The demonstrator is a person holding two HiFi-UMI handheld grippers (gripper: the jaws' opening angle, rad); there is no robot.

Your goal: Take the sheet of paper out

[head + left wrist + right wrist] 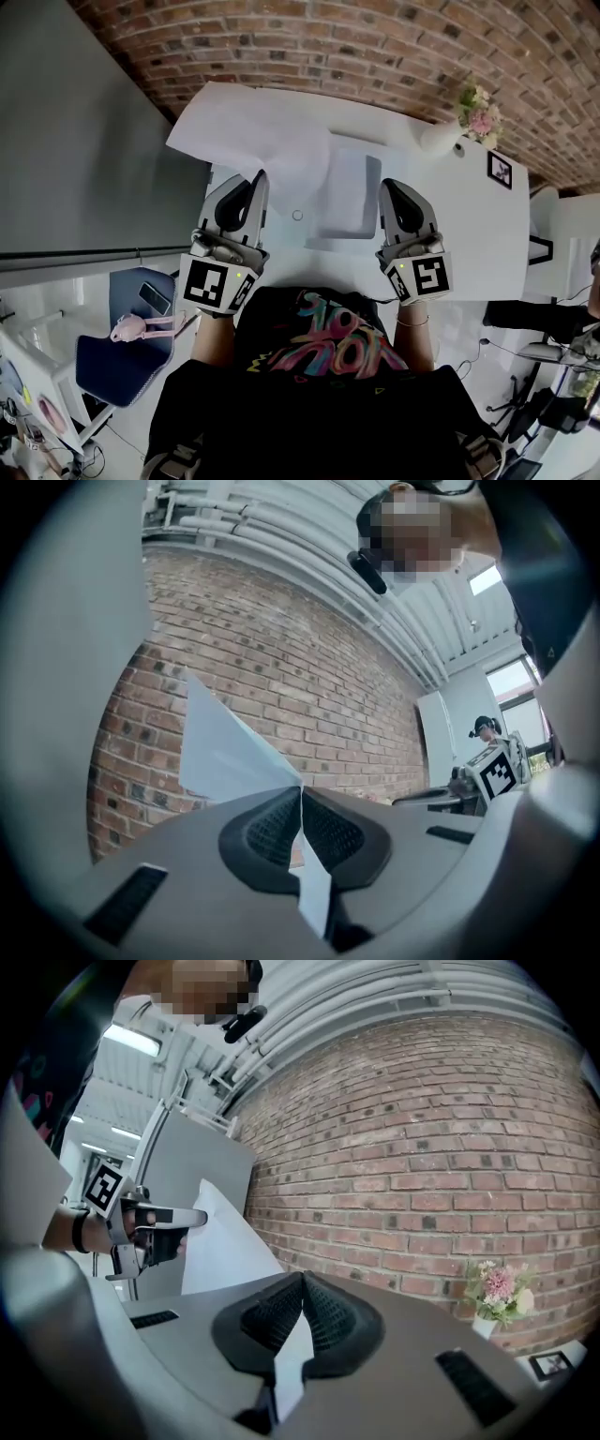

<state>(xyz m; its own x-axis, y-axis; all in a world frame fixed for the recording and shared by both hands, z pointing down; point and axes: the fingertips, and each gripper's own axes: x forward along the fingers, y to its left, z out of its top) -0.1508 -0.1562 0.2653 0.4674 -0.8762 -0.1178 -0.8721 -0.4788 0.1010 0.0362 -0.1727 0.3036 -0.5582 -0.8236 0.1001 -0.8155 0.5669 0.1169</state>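
Left hand-held gripper (pixel 259 180) is clamped tight on the white sheet of paper (pixel 248 127), which fans up and left above the white bench (pixel 487 225). Right hand-held gripper (pixel 387 187) pinches the translucent plastic sleeve (pixel 347 192) lying between them, so leftward looks like the way out.

A white bench (pixel 478 234) is seen. At its far edge a vase of flowers (pixel 478 114) is placed. Just beside the vase, nearer to the person, a small black-framed picture (pixel 500 170) is found. Well to the left of the vase a translucent sleeve (pixel 345 197) is seen over the bench top; whether it lies flat cannot be told. Still further from the vase, a small ring (pixel 297 215) is lying.
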